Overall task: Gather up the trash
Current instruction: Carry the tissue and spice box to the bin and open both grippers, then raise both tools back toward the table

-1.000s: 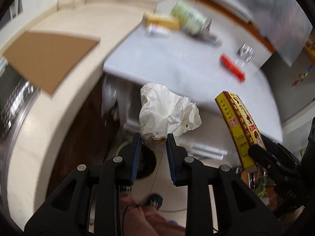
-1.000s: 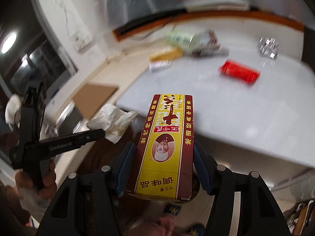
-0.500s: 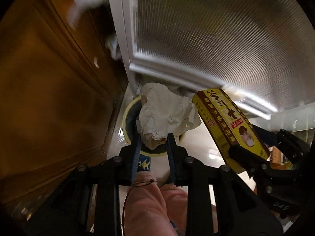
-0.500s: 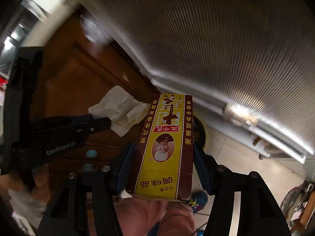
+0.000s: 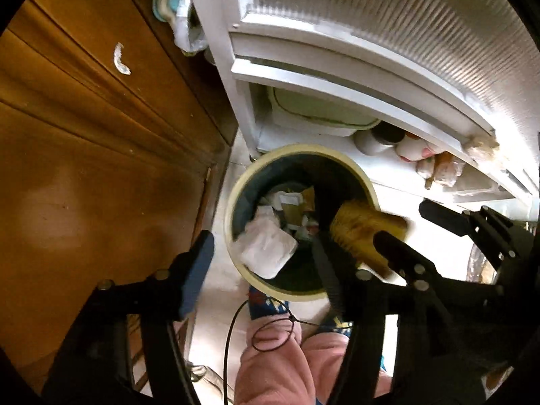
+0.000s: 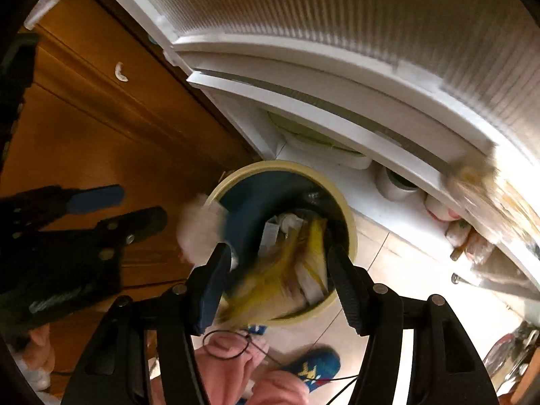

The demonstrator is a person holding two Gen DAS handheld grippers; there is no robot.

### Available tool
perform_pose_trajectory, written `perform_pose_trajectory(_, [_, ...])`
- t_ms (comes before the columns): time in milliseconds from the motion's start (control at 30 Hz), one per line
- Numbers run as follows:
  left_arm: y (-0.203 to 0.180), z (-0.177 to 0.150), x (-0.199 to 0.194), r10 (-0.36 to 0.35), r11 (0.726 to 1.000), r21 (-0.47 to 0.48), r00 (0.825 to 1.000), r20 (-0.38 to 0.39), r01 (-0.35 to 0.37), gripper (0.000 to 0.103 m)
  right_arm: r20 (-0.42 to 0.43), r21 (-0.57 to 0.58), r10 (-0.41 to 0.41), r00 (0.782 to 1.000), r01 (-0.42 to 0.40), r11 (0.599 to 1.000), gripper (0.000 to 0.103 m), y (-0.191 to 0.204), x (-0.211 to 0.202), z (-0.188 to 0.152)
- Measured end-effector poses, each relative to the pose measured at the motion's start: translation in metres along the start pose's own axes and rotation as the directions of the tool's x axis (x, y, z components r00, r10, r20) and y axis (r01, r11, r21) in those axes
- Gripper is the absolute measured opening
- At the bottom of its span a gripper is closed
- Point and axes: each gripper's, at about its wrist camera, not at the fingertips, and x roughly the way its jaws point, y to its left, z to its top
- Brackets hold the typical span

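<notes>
- The left gripper (image 5: 263, 253) points straight down over the bin; its jaws have just been opening and stand wide, with nothing pressed between the pads.
- The crumpled paper (image 5: 266, 246) lies loose below those jaws, at about 8 o'clock inside the bin, clear of both fingers.
- The right gripper (image 6: 280, 280) also tilts steeply down, and its jaws have just opened a little further, standing apart around the box.
- The yellow box (image 6: 287, 270) shows only as a blurred streak between the right fingers, over the bin's mouth; whether the pads touch it cannot be told. In the left wrist view it (image 5: 364, 233) sits at the bin's 3 o'clock rim.
- The trash bin (image 5: 236, 199), round with a cream rim and dark inside, stands on the pale tiled floor (image 5: 216, 320) and already holds scraps.
- At 9 o'clock from the bin is a brown wooden cabinet (image 5: 84, 168); at 12 o'clock, a white appliance (image 5: 337, 67) with a ribbed panel.
- Pink trouser legs (image 5: 270, 364) and a blue slipper (image 6: 314, 368) show at 6 o'clock.
</notes>
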Motion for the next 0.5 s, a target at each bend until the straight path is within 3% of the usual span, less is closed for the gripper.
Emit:
perform_pose_trajectory(100, [0.006,0.002,-0.002,0.014,1.0,-0.004,1.0,0.004,-0.014,0.06,0.007,-0.023,-0.03,1.0,0.03,0.999,0.072,0.003,0.007,0.01])
perform_pose_trajectory(333, [0.017,0.005,-0.033,0.01,0.999,-0.045,1.0,0.029,-0.009,0.06,0.05,-0.005,-0.019,0.999,0.019,1.0,0.072,-0.002,-0.018,0.015])
perform_pose_trajectory(500, [0.013,0.006,-0.072,-0.004,0.999,-0.041,0.998,0.056,0.006,0.06,0.088,0.025,0.0,0.996,-0.002,1.0,0.072,0.0,-0.069,0.008])
